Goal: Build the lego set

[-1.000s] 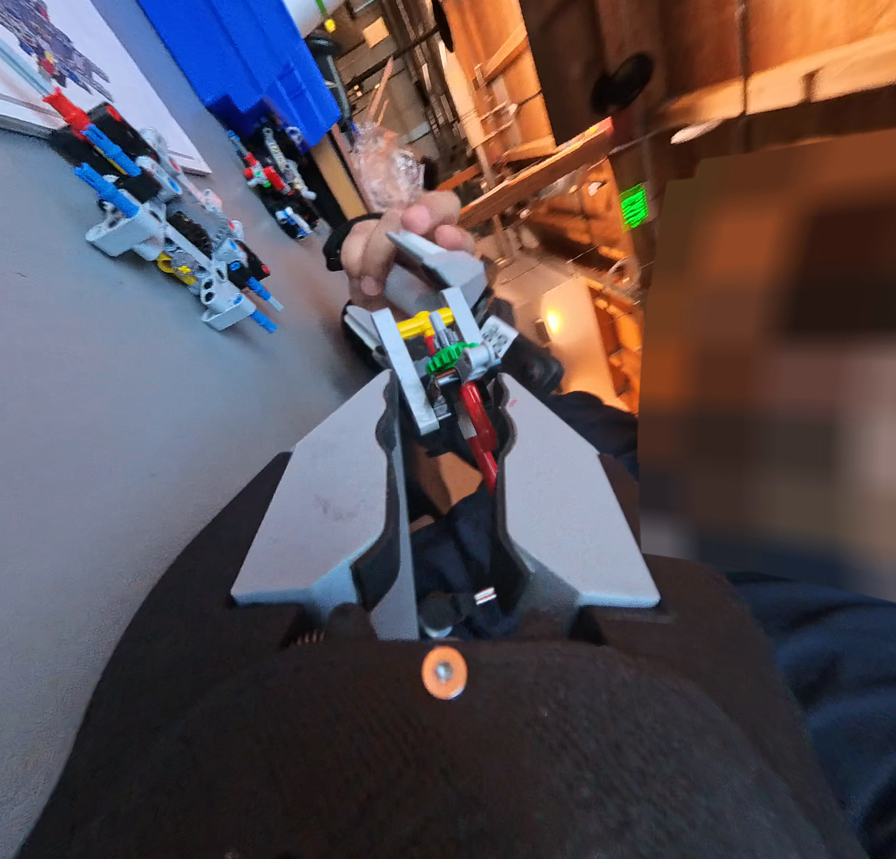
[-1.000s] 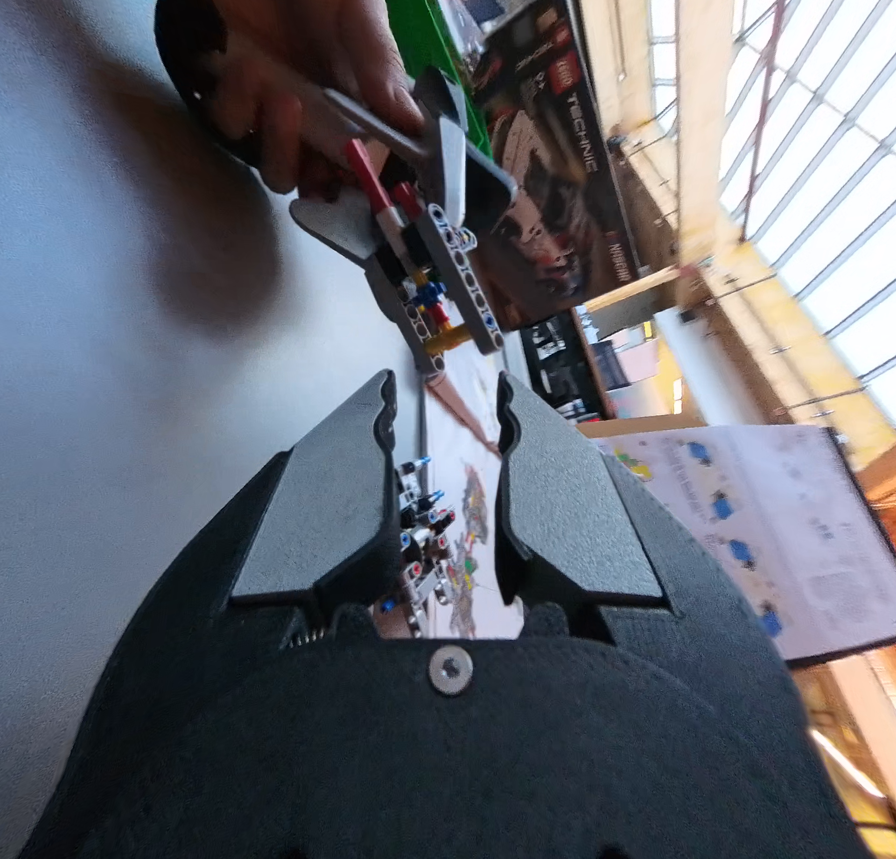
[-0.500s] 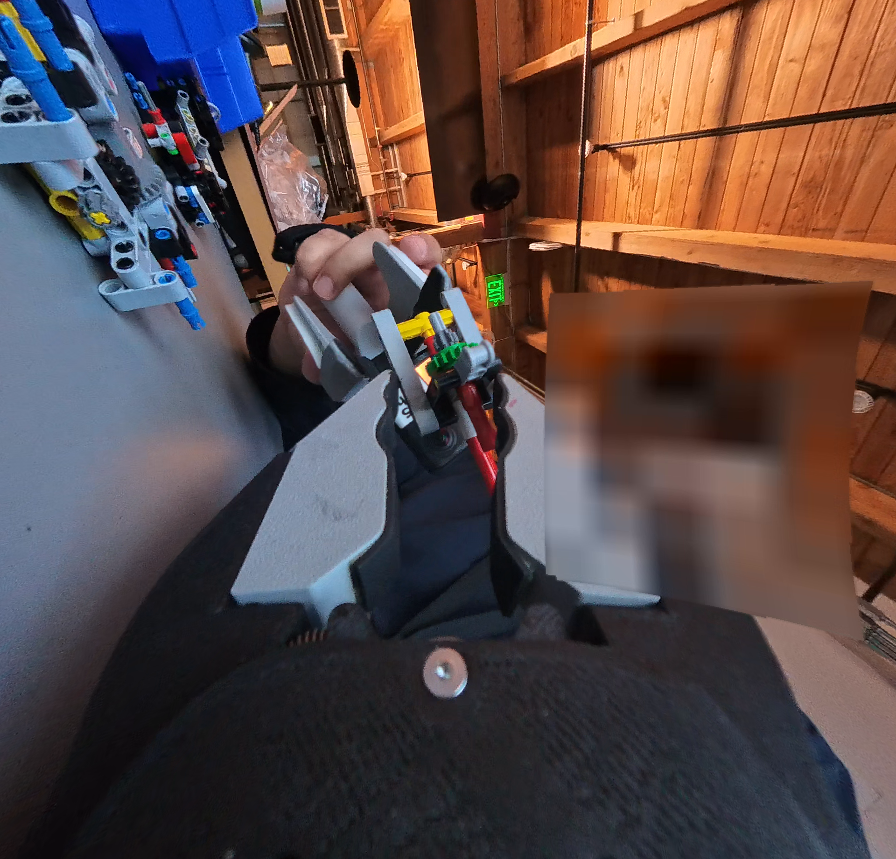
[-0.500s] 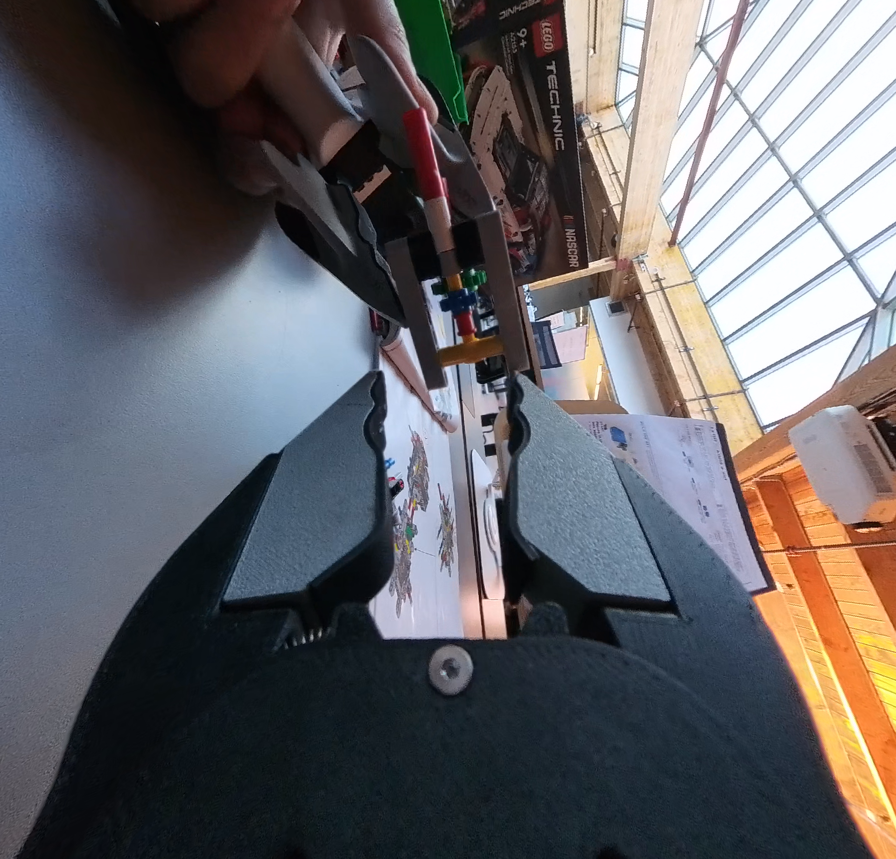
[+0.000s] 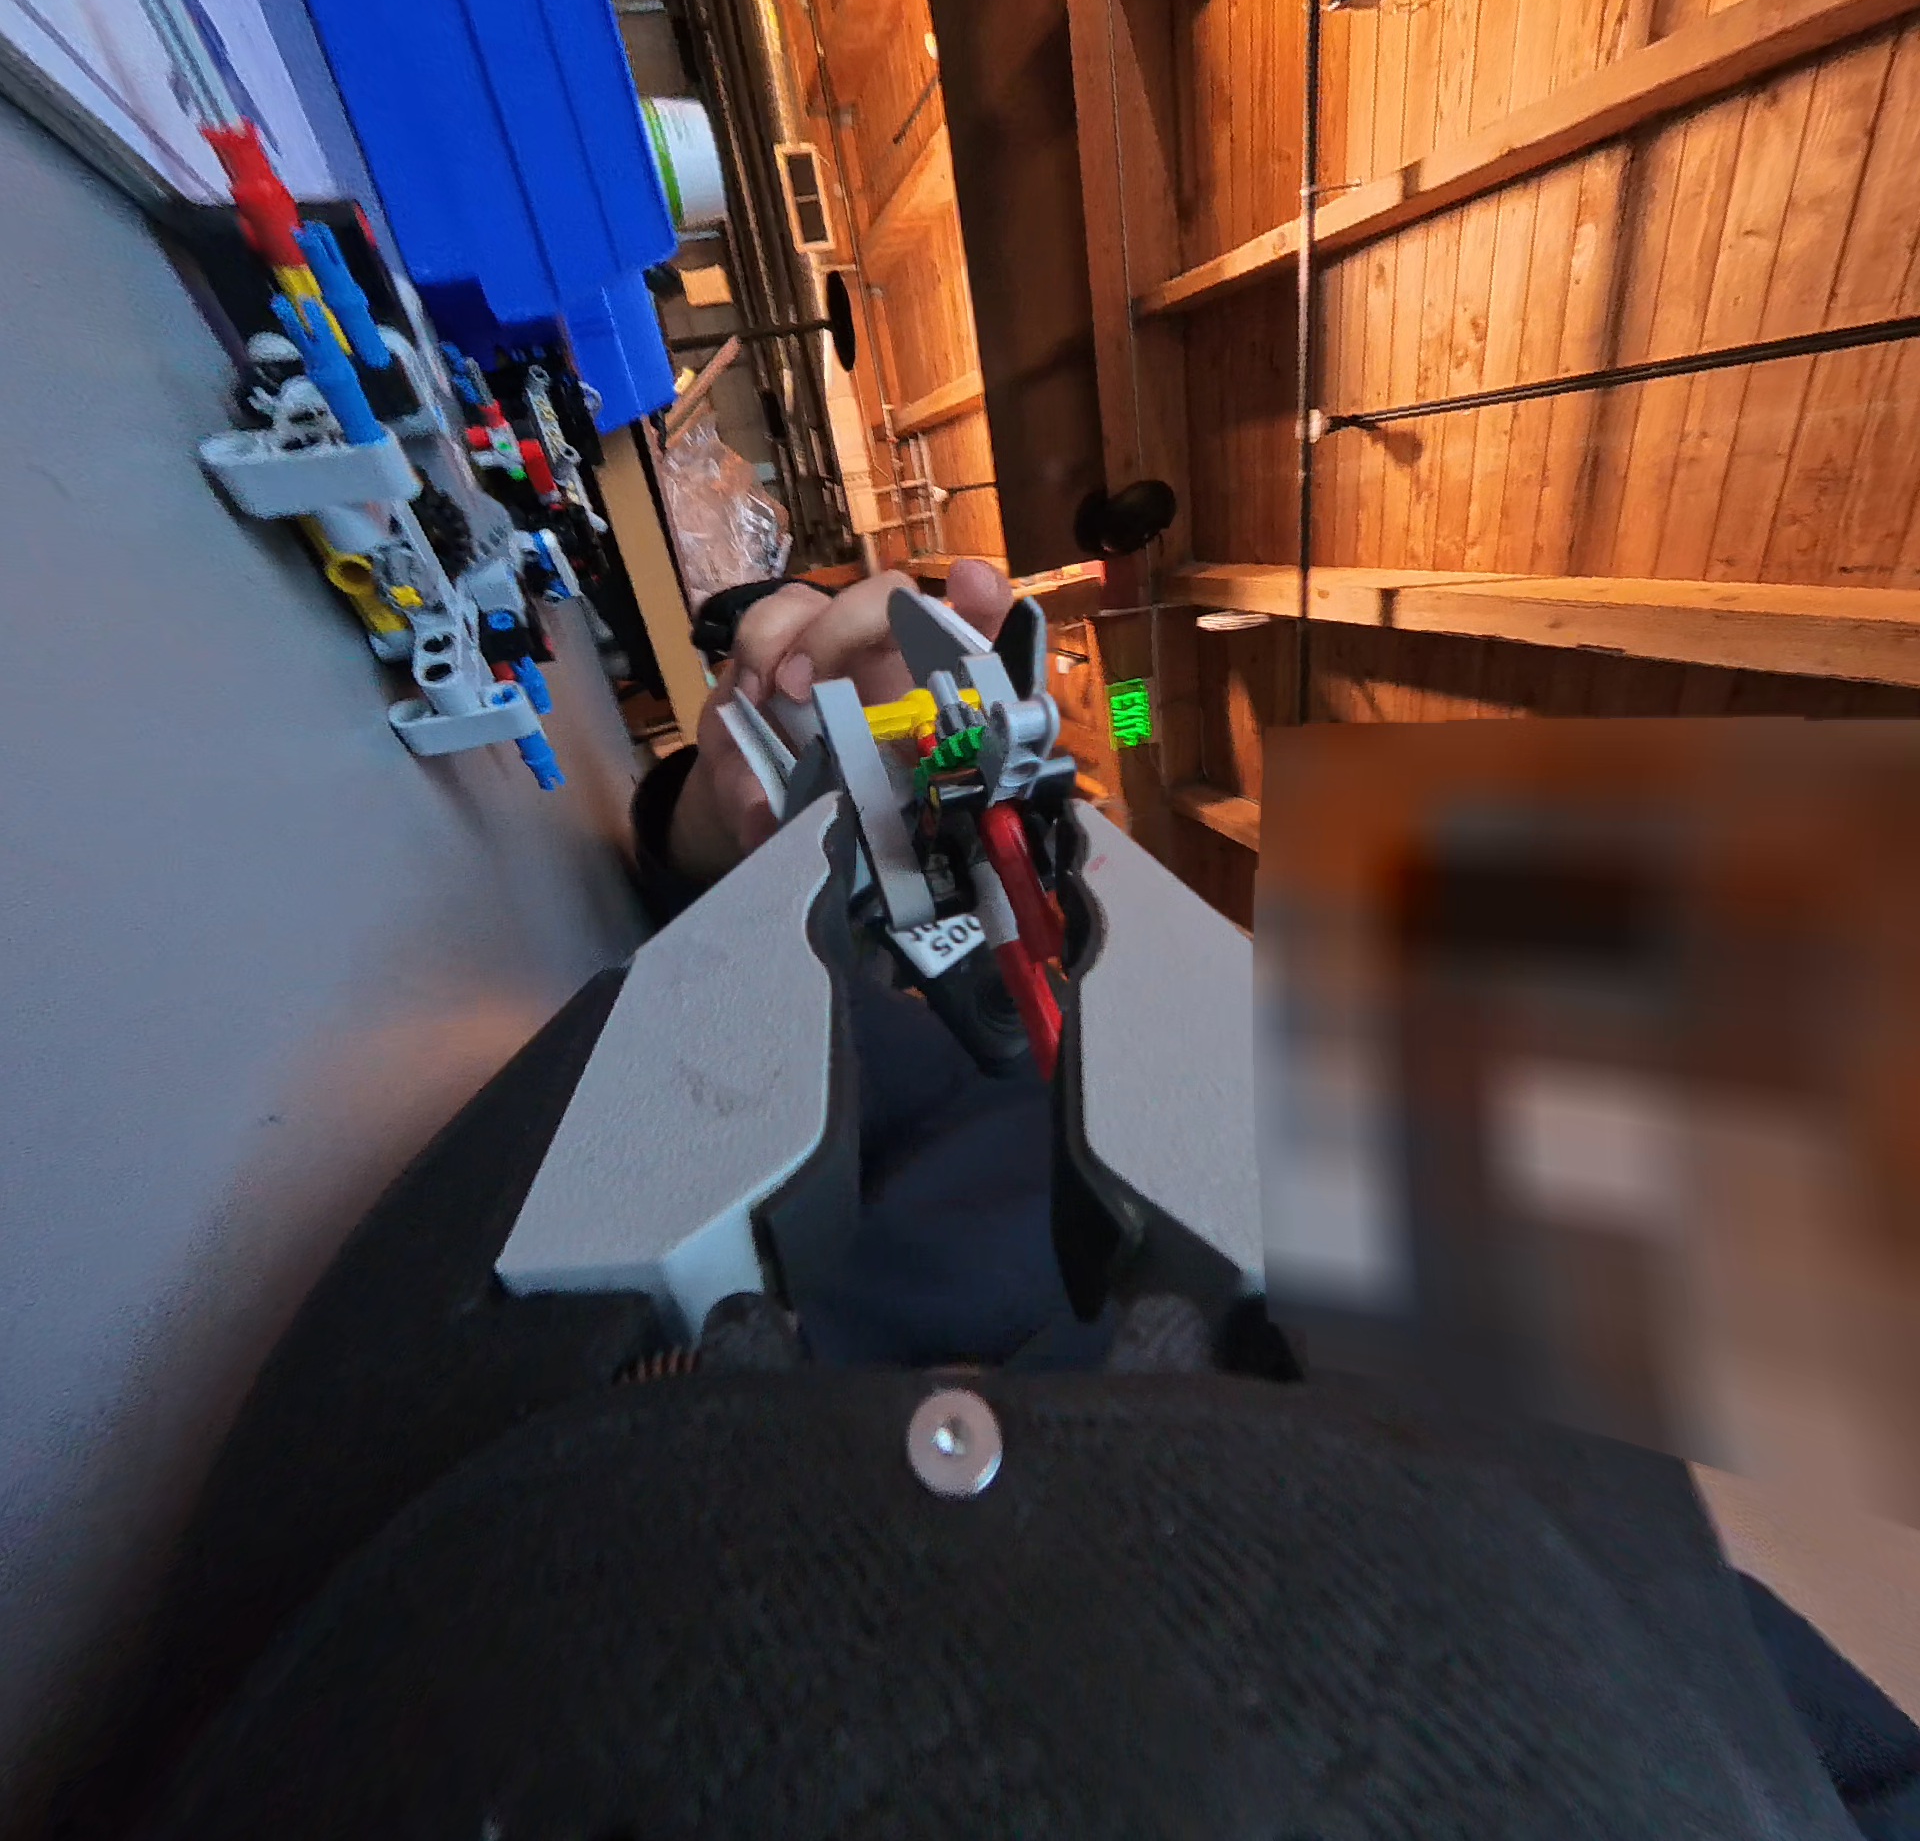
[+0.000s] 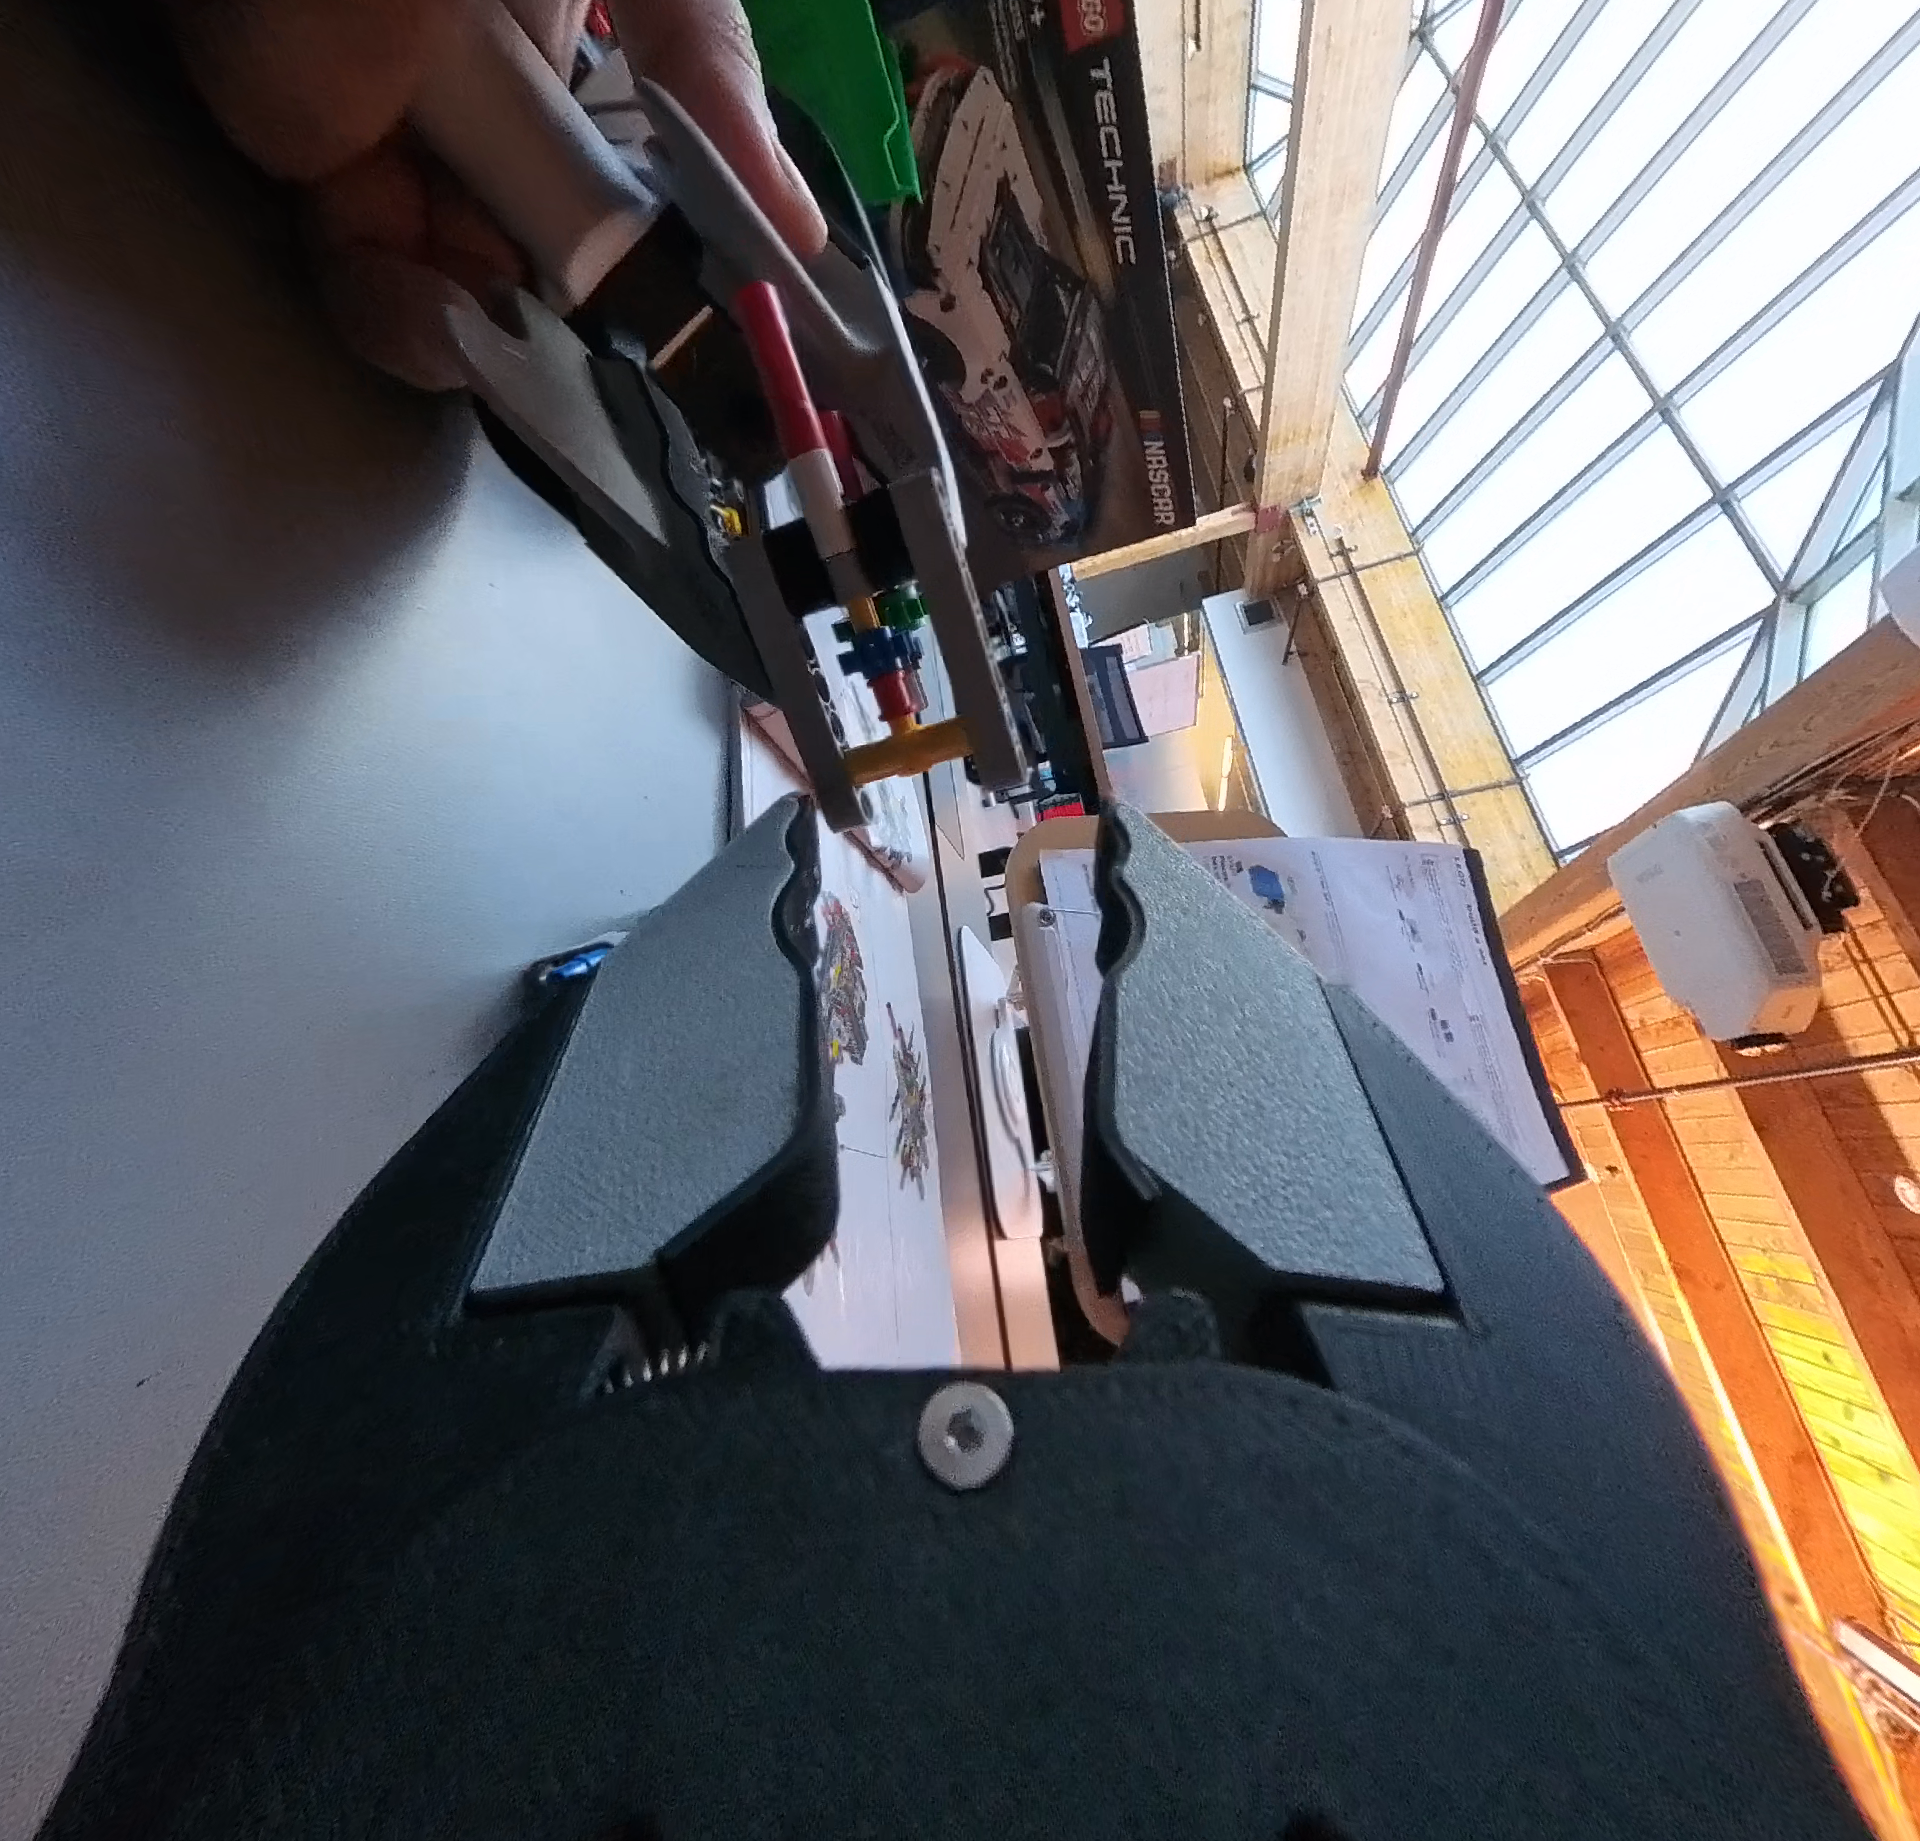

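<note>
Left tongs [image 5: 951,887] were clenched on a small brick-built assembly [image 5: 935,815]: grey beams, a yellow cross-axle, a green gear and a red axle wedged between the two grey fingers [image 5: 727,1043]. Both pads pressed against its sides. Assembly held off the grey table [image 5: 156,908], its free end projecting toward 12 o'clock past the fingertips.

Right tongs [image 6: 951,856] stood released, jaws well apart, nothing between the pads. In the right wrist view the assembly [image 6: 873,648] sat at 12 o'clock, just beyond the fingertips; the lower grey beam's end came very near the tip of the 9 o'clock finger, contact not certain.

Person's hand [image 5: 790,669] visible behind the assembly in the left wrist view, gripping the right tongs.

Loose built pieces [image 5: 416,565] lay on the table at 10 o'clock, blue bins [image 5: 499,129] beyond them. Printed box [image 6: 1049,233] at 12 o'clock in the right wrist view, instruction sheet [image 6: 1382,960] at 3 o'clock.
</note>
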`<state>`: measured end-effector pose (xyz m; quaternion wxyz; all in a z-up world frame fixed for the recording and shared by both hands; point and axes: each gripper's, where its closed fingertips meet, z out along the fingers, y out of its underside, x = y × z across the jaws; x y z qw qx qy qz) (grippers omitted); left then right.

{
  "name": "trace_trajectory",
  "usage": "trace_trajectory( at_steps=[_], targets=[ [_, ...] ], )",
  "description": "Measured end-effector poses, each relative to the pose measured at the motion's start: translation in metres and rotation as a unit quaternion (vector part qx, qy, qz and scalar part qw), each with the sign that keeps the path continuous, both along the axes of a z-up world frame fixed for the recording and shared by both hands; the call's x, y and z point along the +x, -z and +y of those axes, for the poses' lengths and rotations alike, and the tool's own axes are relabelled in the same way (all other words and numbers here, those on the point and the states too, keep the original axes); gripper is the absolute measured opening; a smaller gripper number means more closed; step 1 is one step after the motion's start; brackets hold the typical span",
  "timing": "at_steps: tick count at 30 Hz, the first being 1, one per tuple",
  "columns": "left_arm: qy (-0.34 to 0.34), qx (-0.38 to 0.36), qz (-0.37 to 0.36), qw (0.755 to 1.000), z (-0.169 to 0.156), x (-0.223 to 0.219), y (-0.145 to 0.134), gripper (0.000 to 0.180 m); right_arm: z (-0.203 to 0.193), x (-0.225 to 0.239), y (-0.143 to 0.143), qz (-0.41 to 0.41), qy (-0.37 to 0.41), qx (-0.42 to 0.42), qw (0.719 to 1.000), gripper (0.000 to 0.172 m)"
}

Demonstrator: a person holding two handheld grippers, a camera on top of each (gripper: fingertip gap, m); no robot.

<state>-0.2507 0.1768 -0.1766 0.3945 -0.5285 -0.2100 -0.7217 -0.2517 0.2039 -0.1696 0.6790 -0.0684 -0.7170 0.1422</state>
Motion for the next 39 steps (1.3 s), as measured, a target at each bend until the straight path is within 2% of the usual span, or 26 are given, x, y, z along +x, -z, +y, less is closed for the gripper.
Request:
trace_trajectory(
  at_steps=[1,3,6,8,11,15,17,19,23,26,33,37,39],
  targets=[
    [-0.013,-0.001,0.019,1.0,0.002,-0.003,0.002,0.034,0.001,0.0,0.0,-0.003,0.0,-0.006,1.0,0.05],
    [-0.029,0.002,0.027,0.999,0.002,-0.009,0.0,0.034,0.003,-0.001,0.0,-0.002,0.003,-0.009,1.0,0.05],
    [-0.004,0.011,0.003,1.0,-0.001,-0.001,-0.004,0.034,-0.001,0.0,0.0,0.009,0.002,0.018,1.0,0.051],
    [0.02,0.02,-0.044,0.999,-0.003,0.008,-0.011,0.035,-0.005,-0.001,0.004,0.013,0.002,0.038,0.999,0.051],
    [0.041,0.033,-0.07,0.996,-0.004,0.016,-0.019,0.035,-0.002,-0.004,0.002,0.039,0.017,0.06,0.997,0.064],
    [0.034,0.014,-0.06,0.998,-0.002,0.013,-0.012,0.035,0.002,-0.001,-0.007,0.06,0.017,0.067,0.996,0.039],
    [0.018,0.001,-0.059,0.998,0.001,0.007,-0.009,0.034,0.004,-0.001,-0.013,0.074,0.023,0.063,0.995,0.058],
    [0.005,-0.006,-0.058,0.998,0.002,0.003,-0.007,0.033,0.008,-0.004,-0.009,0.058,0.032,0.058,0.996,0.053],
    [-0.008,-0.011,-0.063,0.998,0.005,-0.002,-0.006,0.034,0.012,-0.007,-0.004,0.059,0.042,0.086,0.994,0.061],
    [-0.016,-0.006,-0.077,0.997,0.006,-0.002,-0.01,0.034,-0.002,-0.004,-0.003,0.092,0.017,0.142,0.985,0.057],
    [-0.011,-0.016,-0.084,0.996,0.009,0.009,-0.009,0.033,-0.012,-0.003,-0.002,0.1,0.005,0.162,0.982,0.046],
    [-0.003,-0.017,-0.048,0.999,0.009,0.013,-0.004,0.032,-0.006,-0.003,0.003,0.061,0.016,0.148,0.987,0.039],
    [-0.004,-0.013,-0.012,1.0,0.008,0.01,-0.001,0.022,-0.001,-0.004,0.005,0.041,0.026,0.132,0.99,0.039]
  ],
)
